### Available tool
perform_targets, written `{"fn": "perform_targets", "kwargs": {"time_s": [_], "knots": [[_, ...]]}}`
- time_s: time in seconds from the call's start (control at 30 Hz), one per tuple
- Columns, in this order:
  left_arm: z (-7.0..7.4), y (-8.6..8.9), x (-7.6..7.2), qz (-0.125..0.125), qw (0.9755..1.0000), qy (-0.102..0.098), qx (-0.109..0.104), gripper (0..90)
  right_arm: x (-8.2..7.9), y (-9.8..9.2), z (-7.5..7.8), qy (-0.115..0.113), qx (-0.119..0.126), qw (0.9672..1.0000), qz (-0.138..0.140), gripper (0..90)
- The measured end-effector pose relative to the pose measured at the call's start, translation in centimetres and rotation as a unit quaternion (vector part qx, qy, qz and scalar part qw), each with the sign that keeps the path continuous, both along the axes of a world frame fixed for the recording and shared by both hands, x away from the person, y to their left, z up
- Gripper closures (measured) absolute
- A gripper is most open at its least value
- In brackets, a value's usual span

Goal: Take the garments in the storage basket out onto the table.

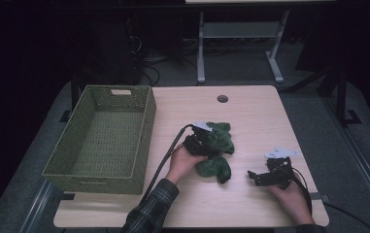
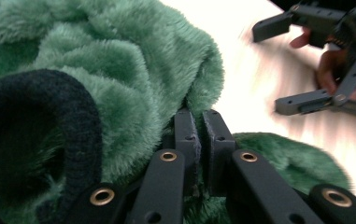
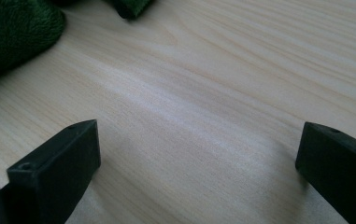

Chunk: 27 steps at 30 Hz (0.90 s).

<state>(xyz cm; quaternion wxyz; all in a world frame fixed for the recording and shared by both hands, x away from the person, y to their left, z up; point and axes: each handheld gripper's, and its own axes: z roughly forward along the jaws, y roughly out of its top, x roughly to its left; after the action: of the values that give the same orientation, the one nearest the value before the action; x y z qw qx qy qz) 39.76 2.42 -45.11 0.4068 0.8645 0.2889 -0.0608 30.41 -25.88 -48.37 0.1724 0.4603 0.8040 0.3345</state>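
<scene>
So far, in the high view, the green fleece garment (image 1: 215,150) lies crumpled near the middle of the table (image 1: 250,111), well apart from the woven basket (image 1: 102,138) at the left, whose inside looks bare; the left gripper (image 1: 203,145) is down on the fleece's left edge, while the right gripper (image 1: 260,177) rests near the table's right front, off the cloth; judging from this, the putting-away, if the basket is the goal, has hardly begun. In the left gripper view, the jaws stand all but together, with a fold of the fleece (image 2: 133,70) seemingly pinched between the pads (image 2: 186,135); a dark ribbed cuff (image 2: 40,107) curls at the left, and the right gripper (image 2: 278,65) shows farther off, spread wide. In the right gripper view, the jaws stand wide apart over bare wood (image 3: 213,93), holding nothing; the fleece (image 3: 17,32) lies at the far left; lifting and carrying are seemingly still ahead.
</scene>
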Motion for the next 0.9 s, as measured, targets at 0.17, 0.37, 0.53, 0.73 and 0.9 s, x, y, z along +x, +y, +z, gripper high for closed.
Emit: {"fn": "perform_targets", "kwargs": {"time_s": [0.17, 0.37, 0.53, 0.73, 0.9], "knots": [[0.3, -0.1, -0.2, -0.001, 1.0000, -0.007, -0.002, 78.2, 0.0, 0.0, 0.0, 0.000, 0.000, 1.0000, 0.000, 0.0], [2.9, 0.5, -1.6, -0.006, 0.9993, -0.037, -0.003, 57.6, 0.0, 0.0, 0.0, 0.000, 0.000, 1.0000, 0.000, 0.0], [4.2, 1.5, -3.0, -0.014, 0.9985, -0.051, -0.011, 55.6, 0.0, 0.0, 0.0, 0.000, 0.000, 1.0000, -0.001, 0.0], [4.3, 2.3, -5.0, -0.033, 0.9980, -0.051, -0.014, 55.6, 0.0, 0.0, 0.0, 0.000, 0.000, 1.0000, -0.001, 0.0], [3.9, 2.6, -6.3, -0.039, 0.9977, -0.053, -0.017, 54.7, 0.0, 0.0, 0.0, 0.000, 0.000, 1.0000, 0.000, 0.0]]}}
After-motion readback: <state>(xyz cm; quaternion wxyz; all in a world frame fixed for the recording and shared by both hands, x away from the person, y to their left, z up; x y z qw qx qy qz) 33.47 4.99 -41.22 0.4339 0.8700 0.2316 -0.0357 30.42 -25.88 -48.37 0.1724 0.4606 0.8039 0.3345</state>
